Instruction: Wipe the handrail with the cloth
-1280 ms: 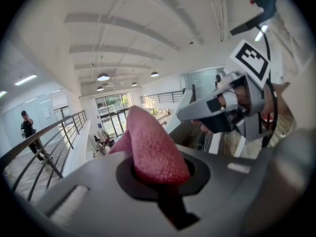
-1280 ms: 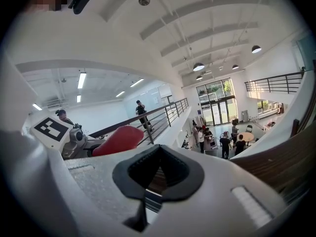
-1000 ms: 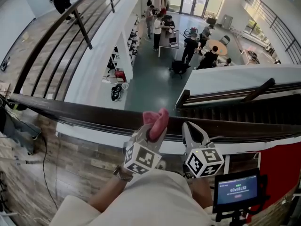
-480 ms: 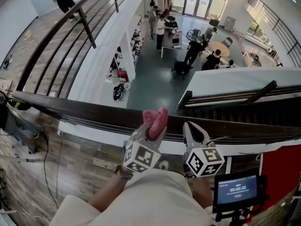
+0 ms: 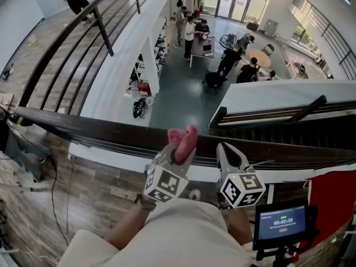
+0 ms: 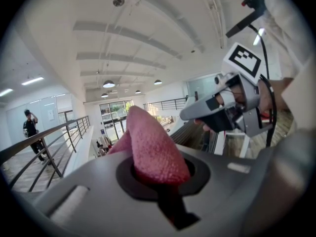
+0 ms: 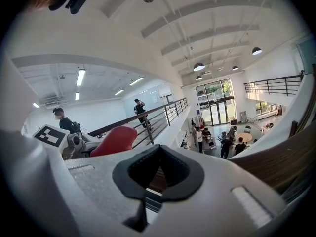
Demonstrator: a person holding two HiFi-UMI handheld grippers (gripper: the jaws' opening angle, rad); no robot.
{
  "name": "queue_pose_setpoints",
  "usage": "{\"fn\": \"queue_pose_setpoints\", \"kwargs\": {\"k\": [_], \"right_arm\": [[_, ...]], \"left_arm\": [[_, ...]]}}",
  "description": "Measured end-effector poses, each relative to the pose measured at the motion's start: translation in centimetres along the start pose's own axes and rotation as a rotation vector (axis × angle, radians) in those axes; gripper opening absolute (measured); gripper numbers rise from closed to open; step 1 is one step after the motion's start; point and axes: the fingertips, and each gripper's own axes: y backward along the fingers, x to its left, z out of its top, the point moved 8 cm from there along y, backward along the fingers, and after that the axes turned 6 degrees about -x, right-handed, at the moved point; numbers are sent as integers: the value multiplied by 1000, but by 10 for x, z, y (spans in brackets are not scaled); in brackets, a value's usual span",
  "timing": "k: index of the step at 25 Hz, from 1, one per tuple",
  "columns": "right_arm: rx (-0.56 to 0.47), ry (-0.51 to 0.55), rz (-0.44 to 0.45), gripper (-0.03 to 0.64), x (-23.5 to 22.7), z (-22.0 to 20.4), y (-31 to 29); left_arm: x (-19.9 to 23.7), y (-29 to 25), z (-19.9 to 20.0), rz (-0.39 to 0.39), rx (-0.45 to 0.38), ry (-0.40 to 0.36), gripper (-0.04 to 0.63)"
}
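Left tool (image 5: 179, 152): clamped on the pink cloth (image 5: 183, 137), nudged slightly leftward.
Right tool (image 5: 225, 153): closed, empty, alongside.
Handrail (image 5: 94, 128): just ahead of both; wiping looks barely begun.

Grey left claw (image 5: 179, 151) and right claw (image 5: 225, 149) bear black-and-white marker cubes (image 5: 165, 183), above cream clothing (image 5: 183, 232).

We noted a wood-plank floor (image 5: 83, 188) on the upper level, a grey floor (image 5: 183, 102) below, glass doors (image 5: 233, 1) beyond a round table (image 5: 257, 54), and ceiling lamps (image 7: 199, 66) lit

Handrail (image 5: 100, 129) — right end cropped (head view)
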Motion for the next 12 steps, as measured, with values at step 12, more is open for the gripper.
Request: {"fn": "queue_pose_setpoints", "kwargs": {"k": [12], "right_arm": [[17, 5, 3, 3, 28, -13, -18]], "left_arm": [[23, 25, -18, -1, -15, 19, 34]]}}
